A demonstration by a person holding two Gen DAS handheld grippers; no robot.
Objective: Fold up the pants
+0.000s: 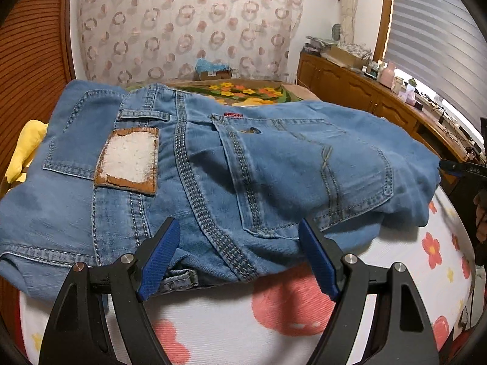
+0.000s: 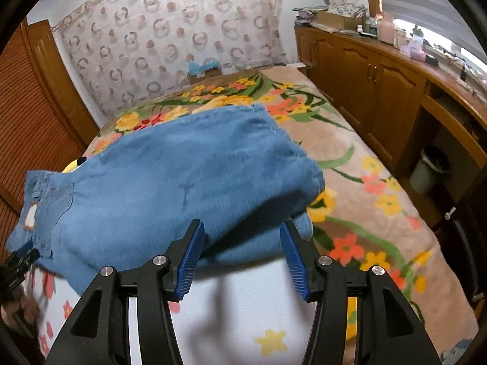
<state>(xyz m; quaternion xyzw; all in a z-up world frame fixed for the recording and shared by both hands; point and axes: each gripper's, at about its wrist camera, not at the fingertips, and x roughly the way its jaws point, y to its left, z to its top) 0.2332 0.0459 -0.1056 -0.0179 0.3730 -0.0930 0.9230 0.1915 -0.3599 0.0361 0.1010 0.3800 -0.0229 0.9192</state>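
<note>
pants (image 1: 213, 164): one folded blue denim pair, one worn leather patch (image 1: 127, 161), lettering unreadable; left gripper (image 1: 237, 255) spread wide, right gripper (image 2: 240, 258) parted, both holding nothing

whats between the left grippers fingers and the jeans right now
Nothing: in the left wrist view the left gripper stands open with the jeans edge directly ahead between its fingers.
</note>
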